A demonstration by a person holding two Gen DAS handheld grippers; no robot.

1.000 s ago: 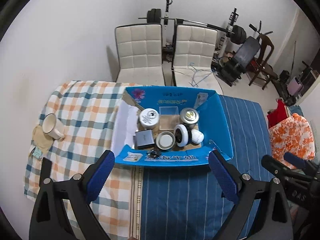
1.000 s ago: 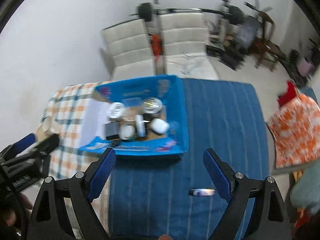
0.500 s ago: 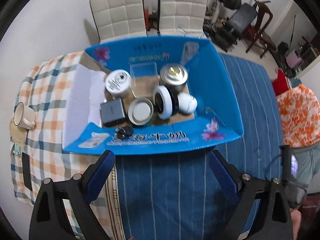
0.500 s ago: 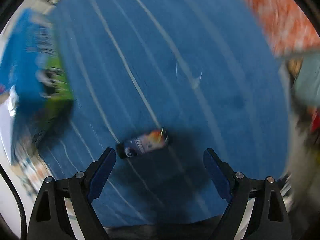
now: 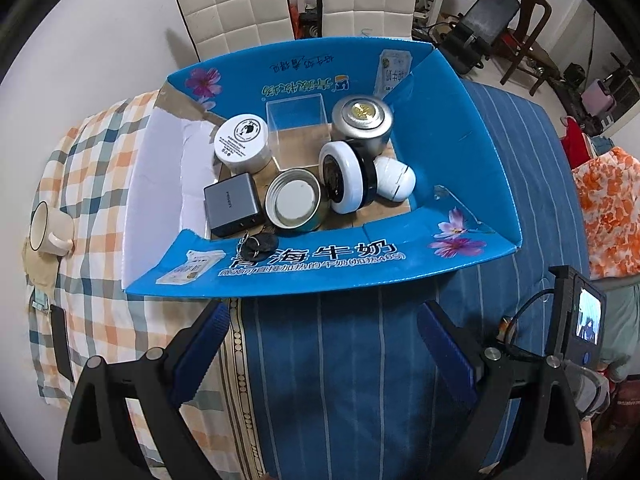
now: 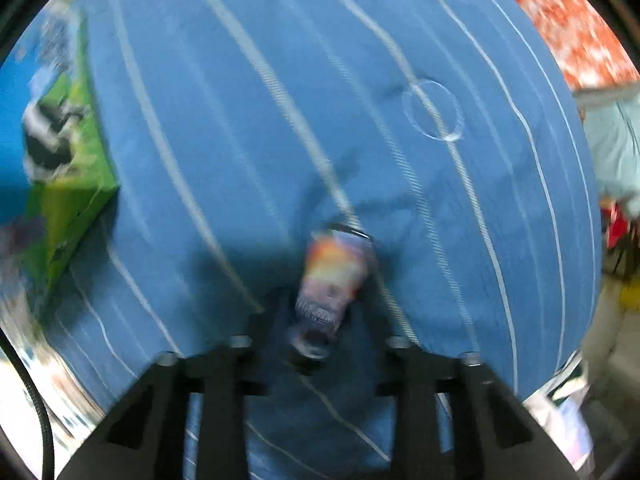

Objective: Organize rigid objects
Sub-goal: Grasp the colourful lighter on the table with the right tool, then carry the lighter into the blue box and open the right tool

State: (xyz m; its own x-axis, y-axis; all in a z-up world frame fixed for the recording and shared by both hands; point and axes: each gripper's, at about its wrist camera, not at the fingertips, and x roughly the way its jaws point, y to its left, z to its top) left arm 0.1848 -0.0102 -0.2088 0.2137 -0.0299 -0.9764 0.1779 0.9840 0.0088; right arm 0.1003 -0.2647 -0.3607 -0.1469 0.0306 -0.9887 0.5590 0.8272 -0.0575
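Observation:
A blue cardboard box (image 5: 360, 268) stands on the blue striped cloth. In it are a white jar (image 5: 240, 142), a clear plastic case (image 5: 298, 132), a silver tin (image 5: 362, 120), an open tin (image 5: 294, 200), a white-and-black round case (image 5: 346, 178), a grey charger (image 5: 232, 204) and a key fob (image 5: 260, 244). My left gripper (image 5: 322, 320) hangs open over the cloth just in front of the box, holding nothing. My right gripper (image 6: 326, 308) points straight down at the cloth. Its jaws are closing on a small tube (image 6: 332, 276) with blue and orange print, which sits between the fingers; the picture is blurred.
A cream mug (image 5: 46, 228) and a dark phone (image 5: 62, 340) lie on the checked cloth at the left. Two white chairs (image 5: 236, 4) and gym gear stand behind. The box's green side (image 6: 68, 184) and a clear ring (image 6: 432, 110) lie near the tube.
Both grippers came down. The left one sank toward the box. The right one tipped from facing the box to the cloth, and its wide jaws came together around the small tube.

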